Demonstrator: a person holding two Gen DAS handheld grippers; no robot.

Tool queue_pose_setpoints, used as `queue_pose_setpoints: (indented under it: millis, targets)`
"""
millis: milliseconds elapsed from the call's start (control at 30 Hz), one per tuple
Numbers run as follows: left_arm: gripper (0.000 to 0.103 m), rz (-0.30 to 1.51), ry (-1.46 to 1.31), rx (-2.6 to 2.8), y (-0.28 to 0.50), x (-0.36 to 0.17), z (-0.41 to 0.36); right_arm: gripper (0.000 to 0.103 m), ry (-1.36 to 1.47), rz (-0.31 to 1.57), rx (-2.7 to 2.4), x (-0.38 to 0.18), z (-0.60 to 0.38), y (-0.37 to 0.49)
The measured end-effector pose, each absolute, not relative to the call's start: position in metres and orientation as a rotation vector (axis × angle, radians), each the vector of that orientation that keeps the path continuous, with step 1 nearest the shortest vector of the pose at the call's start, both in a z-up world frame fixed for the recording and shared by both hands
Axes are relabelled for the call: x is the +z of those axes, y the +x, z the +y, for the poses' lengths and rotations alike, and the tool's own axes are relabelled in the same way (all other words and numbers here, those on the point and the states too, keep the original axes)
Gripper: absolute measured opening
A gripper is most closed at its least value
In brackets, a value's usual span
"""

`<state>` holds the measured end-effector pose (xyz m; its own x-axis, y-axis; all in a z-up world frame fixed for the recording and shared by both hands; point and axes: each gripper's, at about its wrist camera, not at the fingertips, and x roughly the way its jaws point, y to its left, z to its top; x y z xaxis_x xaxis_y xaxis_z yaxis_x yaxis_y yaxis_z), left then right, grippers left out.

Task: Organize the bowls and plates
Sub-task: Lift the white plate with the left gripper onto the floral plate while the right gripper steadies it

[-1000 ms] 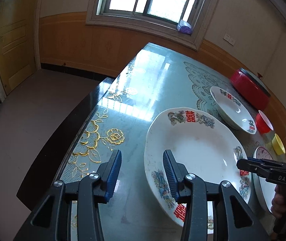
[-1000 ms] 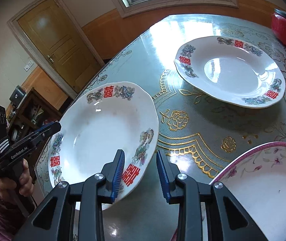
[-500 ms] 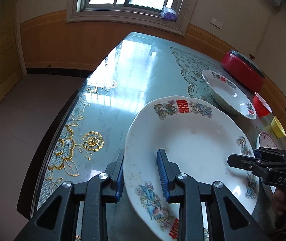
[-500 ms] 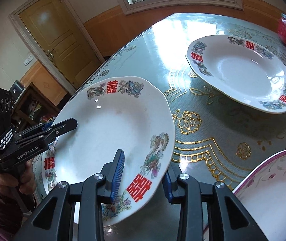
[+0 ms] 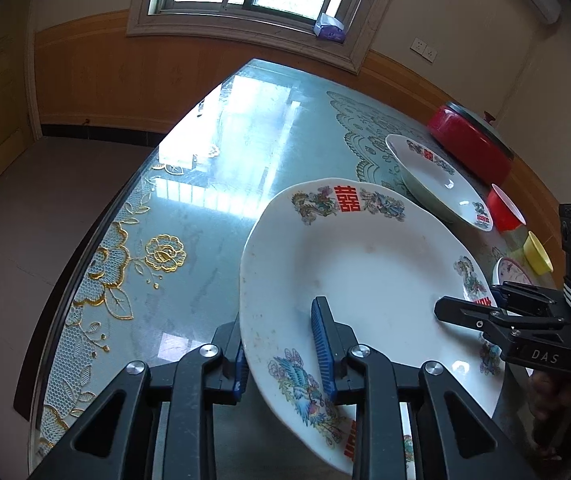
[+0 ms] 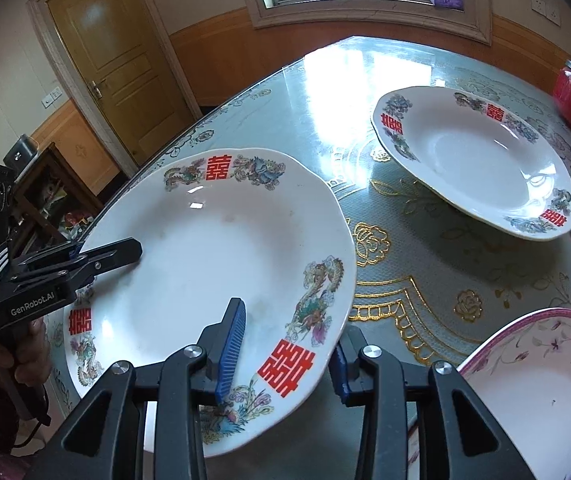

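A large white plate (image 5: pixel 365 272) (image 6: pixel 213 264) with red characters and dragon prints is held between both grippers, tilted and raised a little over the glass-topped table (image 5: pixel 225 184). My left gripper (image 5: pixel 281 344) straddles its near-left rim, one pad under and one on the plate's face; its jaws are closing. From the opposite side, my right gripper (image 6: pixel 285 356) has its left pad on the face and its right pad under the rim; its jaws are opening, and the plate stays between them. A second matching plate (image 6: pixel 473 160) (image 5: pixel 437 176) lies farther back on the table.
A pink-rimmed floral bowl (image 6: pixel 533 384) sits close to the right gripper. A red pot (image 5: pixel 469 144), a red cup (image 5: pixel 505 208) and a yellow cup (image 5: pixel 537 252) stand along the right side. The table's curved edge (image 5: pixel 85 264) drops to the floor on the left.
Both grippers slid onto the large plate's rim from opposite sides. The left jaws narrowed around it. The plate now stands tilted and higher than when it lay flat.
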<state>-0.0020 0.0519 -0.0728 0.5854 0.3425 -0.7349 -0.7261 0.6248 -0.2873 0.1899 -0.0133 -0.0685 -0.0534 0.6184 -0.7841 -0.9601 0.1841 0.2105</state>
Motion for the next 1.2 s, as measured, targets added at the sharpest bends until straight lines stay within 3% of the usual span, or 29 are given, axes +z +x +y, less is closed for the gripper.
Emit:
queue_pose_setpoints:
  millis: [300, 433, 667, 867, 967, 1133, 1200]
  targets:
    - [0.029, 0.696, -0.62, 0.696, 0.001, -0.071, 0.053, 0.044, -0.479, 0.935, 1.38, -0.07, -0.011, 0.191]
    - [0.037, 0.697, -0.611, 0.698, 0.007, -0.071, 0.054, 0.053, -0.476, 0.955, 1.409, -0.069, -0.009, 0.191]
    - [0.04, 0.696, -0.614, 0.705, 0.012, -0.071, 0.06, 0.062, -0.45, 0.963, 1.432, -0.069, -0.005, 0.189]
    - [0.041, 0.681, -0.655, 0.687, 0.01, -0.071, 0.063, 0.063, -0.405, 0.984, 1.456, -0.069, -0.005, 0.194]
    - [0.03, 0.683, -0.653, 0.712, 0.007, -0.072, 0.063, 0.062, -0.414, 0.969, 1.452, -0.069, -0.007, 0.191]
    - [0.028, 0.691, -0.656, 0.715, 0.004, -0.072, 0.057, 0.061, -0.434, 0.952, 1.431, -0.069, -0.008, 0.187]
    - [0.028, 0.693, -0.658, 0.713, 0.003, -0.072, 0.053, 0.05, -0.465, 0.921, 1.393, -0.068, -0.01, 0.187]
